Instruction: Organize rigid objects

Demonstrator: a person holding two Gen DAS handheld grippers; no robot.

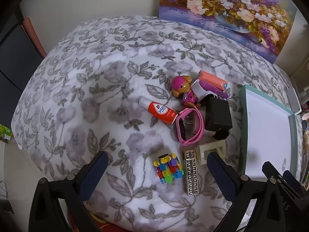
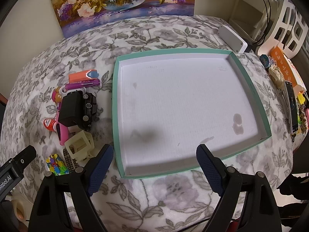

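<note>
Left wrist view: the left gripper hangs with its jaws spread wide and empty above a floral blanket, its blue-padded fingers flanking a multicoloured block toy and a silver bar with a Greek-key pattern that lie side by side on the fabric. Beyond them, toward the far right, a loose cluster of small goods sits together: an orange tube with a clear cap, a pink strap curled against a black adapter, a toy dog in a pink cap, a purple marker and an orange-pink case behind it, with a cream plastic frame nearest the bar. Right wrist view: the right gripper is likewise released and holding nothing, poised over the near edge of a shallow teal-rimmed tray whose white floor is bare but stained. The pile lies just left of the tray, apart from it, and a black toy car shows there beside the adapter. A flower painting leans against the far wall, and a white box rests beyond the tray's far right corner.
</note>
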